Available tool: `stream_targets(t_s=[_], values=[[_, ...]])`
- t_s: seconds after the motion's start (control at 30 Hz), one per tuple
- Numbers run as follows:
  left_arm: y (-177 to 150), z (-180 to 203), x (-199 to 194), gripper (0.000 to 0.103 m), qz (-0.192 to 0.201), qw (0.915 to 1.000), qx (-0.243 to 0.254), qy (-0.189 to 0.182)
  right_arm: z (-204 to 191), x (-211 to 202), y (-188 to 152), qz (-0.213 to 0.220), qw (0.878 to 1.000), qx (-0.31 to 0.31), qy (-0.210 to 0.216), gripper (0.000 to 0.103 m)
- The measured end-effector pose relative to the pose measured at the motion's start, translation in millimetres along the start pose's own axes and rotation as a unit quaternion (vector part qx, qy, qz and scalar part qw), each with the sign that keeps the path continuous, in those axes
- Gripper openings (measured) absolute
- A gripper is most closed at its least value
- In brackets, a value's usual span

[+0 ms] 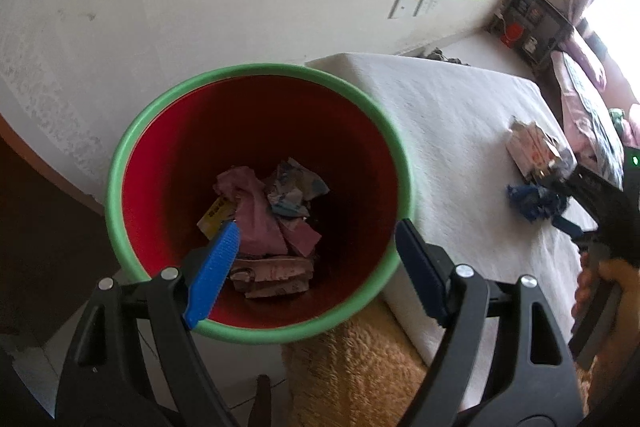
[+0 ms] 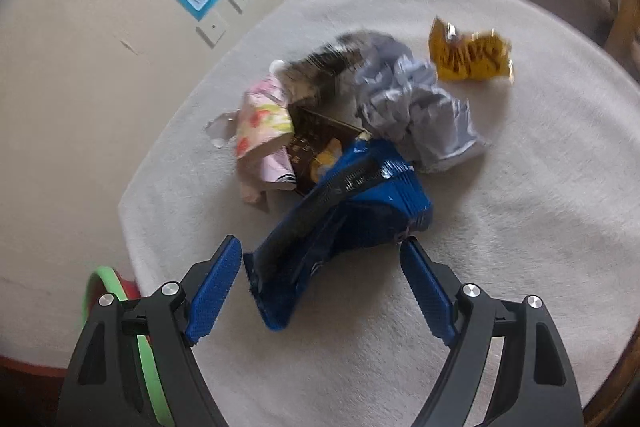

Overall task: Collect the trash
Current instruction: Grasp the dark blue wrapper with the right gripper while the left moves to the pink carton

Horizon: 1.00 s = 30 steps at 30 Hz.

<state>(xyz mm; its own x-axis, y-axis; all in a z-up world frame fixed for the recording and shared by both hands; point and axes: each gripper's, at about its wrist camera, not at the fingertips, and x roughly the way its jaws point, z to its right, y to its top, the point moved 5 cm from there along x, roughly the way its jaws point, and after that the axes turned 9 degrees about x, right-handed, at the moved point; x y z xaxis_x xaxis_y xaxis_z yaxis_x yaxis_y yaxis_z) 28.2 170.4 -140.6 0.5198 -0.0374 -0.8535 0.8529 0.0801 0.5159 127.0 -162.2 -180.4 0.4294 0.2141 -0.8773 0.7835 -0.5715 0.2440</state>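
On the left side we hold the left gripper point(image 1: 316, 259) over the mouth of the red bin point(image 1: 256, 333) with the green rim. Its fingers stand wide apart with nothing between the pads; crumpled pink and printed scraps point(image 1: 268, 223) lie at the bottom, below and beyond the tips. We judge this hand has nothing to pick up here and is farther from the loose trash.

Moving right, the white-covered table point(image 2: 520, 227) carries what is left to collect. Our right gripper point(image 2: 320, 291) points down at it, fingers wide, and the blue wrapper point(image 2: 348, 223) lies right between them. The left pad stands just beside the wrapper's near end; at the right pad we cannot tell whether the edge touches, and we see no squeeze on it. The wrapper's long axis runs from near the left finger up and away toward the right, slanted across the gap, not square to it. So the right hand is clearly the nearer one, and a clean pinch probably needs the jaws to close across the narrow near end.

Beyond the fingertips sit a pink floral carton point(image 2: 264, 131), a crumpled grey paper point(image 2: 412, 107), and, farthest right, a yellow wrapper point(image 2: 468, 59), well apart from the pads.
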Motion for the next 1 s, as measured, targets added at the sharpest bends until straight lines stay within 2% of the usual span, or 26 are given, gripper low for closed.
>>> stream_targets(t_s=[0.07, 0.1, 0.17, 0.23, 0.37, 0.5, 0.6, 0.7, 0.87, 1.0], values=[[0, 6, 0, 0.078, -0.003, 1.0000, 0.006, 0.000, -2, 1, 2, -0.008, 1.000, -0.029, 0.007, 0.046], [0, 10, 0, 0.078, -0.004, 1.0000, 0.008, -0.002, -4, -2, 1, -0.012, 0.999, -0.049, 0.016, 0.040], [2, 21, 1, 0.078, -0.006, 0.9998, 0.017, -0.007, -3, -11, -1, -0.017, 0.997, -0.073, 0.016, 0.032], [6, 33, 0, 0.078, -0.005, 0.9995, 0.028, -0.012, 1, -25, -8, -0.024, 0.995, -0.089, 0.030, 0.029], [24, 78, 4, 0.078, 0.002, 0.9969, 0.070, -0.035, 27, -57, -31, -0.043, 0.993, -0.104, 0.046, 0.029], [47, 134, 17, 0.078, 0.002, 0.9914, 0.110, -0.071, 70, -74, -58, -0.061, 0.995, -0.079, 0.029, 0.029], [68, 182, 36, 0.078, 0.000, 0.9859, 0.136, -0.096, 87, -73, -61, -0.066, 0.995, -0.065, 0.021, 0.029], [86, 224, 59, 0.078, -0.007, 0.9825, 0.156, -0.101, 92, -77, -52, -0.056, 0.996, -0.058, 0.026, 0.029], [109, 269, 83, 0.078, -0.026, 0.9811, 0.147, -0.123, 92, -82, -48, -0.040, 0.996, -0.070, 0.027, 0.031], [121, 289, 106, 0.079, -0.045, 0.9816, 0.156, -0.100, 97, -79, -47, -0.046, 0.996, -0.062, 0.035, 0.031]])
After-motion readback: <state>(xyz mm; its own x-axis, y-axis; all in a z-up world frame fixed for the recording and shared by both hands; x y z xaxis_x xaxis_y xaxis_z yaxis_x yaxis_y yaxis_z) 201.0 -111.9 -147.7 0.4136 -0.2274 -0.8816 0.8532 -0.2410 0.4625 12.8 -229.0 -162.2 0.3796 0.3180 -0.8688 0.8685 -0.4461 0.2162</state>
